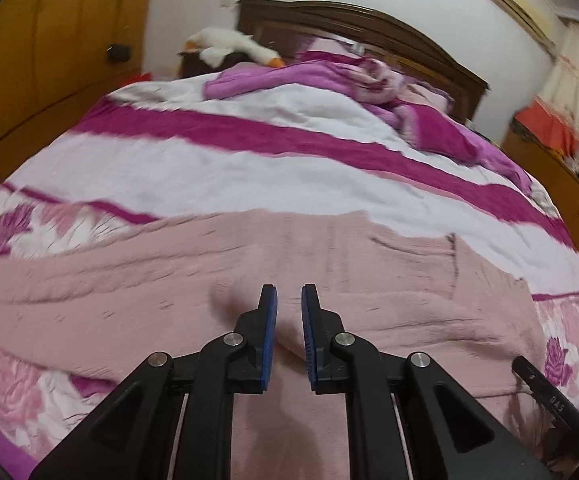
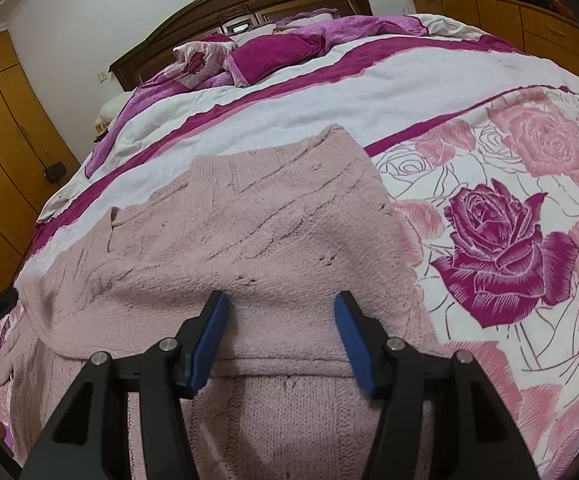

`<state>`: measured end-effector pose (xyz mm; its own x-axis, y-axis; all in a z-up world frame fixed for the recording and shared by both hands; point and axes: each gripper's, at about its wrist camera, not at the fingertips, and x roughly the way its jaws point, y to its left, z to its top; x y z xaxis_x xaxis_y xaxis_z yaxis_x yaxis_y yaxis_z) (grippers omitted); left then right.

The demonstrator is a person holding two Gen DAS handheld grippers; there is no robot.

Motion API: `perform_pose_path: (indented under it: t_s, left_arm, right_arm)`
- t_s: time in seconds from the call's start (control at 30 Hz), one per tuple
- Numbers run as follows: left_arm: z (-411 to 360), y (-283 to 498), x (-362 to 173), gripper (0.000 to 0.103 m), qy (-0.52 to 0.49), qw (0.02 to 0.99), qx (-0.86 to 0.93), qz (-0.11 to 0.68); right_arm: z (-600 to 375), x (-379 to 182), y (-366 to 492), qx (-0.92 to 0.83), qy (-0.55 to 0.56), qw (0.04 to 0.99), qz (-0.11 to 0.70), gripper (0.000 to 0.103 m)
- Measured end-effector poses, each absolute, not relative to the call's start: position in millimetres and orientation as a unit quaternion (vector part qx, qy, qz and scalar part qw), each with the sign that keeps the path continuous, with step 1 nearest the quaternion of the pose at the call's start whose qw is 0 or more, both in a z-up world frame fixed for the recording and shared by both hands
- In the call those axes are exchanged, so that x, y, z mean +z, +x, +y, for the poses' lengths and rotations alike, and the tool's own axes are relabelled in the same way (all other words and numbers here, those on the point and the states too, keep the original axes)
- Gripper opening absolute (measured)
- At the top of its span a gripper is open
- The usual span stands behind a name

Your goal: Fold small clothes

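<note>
Sweater (image 2: 257,240), pale pink knit, spread flat across the near end of the bed (image 2: 369,92), on the floral bedspread (image 2: 505,248). Directly under and ahead of both tools. Left tool (image 1: 288,296) low over the knit near a raised fold, blue pads a narrow gap apart, nothing seen pinched between them. Right tool (image 2: 281,302) spread wide over a folded-over edge of the sweater, pads either side of bare knit, gripping nothing. Contact between tips and fabric hard to judge. Near hem of the sweater cut off behind the tool bodies; far left sleeve area blurred in the left view. Dark headboard (image 1: 369,24) and plush goose (image 1: 229,44) far back.
</note>
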<state>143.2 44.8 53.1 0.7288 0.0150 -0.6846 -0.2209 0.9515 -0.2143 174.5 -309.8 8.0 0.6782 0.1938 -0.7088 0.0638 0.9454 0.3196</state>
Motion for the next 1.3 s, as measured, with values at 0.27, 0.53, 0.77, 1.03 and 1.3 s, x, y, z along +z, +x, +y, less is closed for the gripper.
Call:
perform_pose_path:
  t_s: [0.27,0.53,0.77,1.03,1.3]
  left_arm:
    - [63,125,42,0.0,-0.16,0.906,0.053,0.389]
    - [74,133,34,0.019,-0.123,0.903,0.053,0.407]
    - [82,151,9,0.019,-0.187,0.882,0.019,0.432]
    - [77,158,3,0.018,-0.208,0.882,0.009,0.423]
    - [68,140,27,0.0,-0.185,0.907,0.009,0.377]
  right_arm:
    - [-311,9,174,0.04,0.165,0.901,0.4,0.059]
    - [-336,45,180,0.077,0.168,0.893,0.409,0.059]
    - [-384,51,226,0.034,0.162,0.894,0.416,0.059]
    - [-409,23,293,0.056,0.183,0.875,0.445,0.059]
    - [-371,17,306,0.116,0.143,0.885,0.428,0.009]
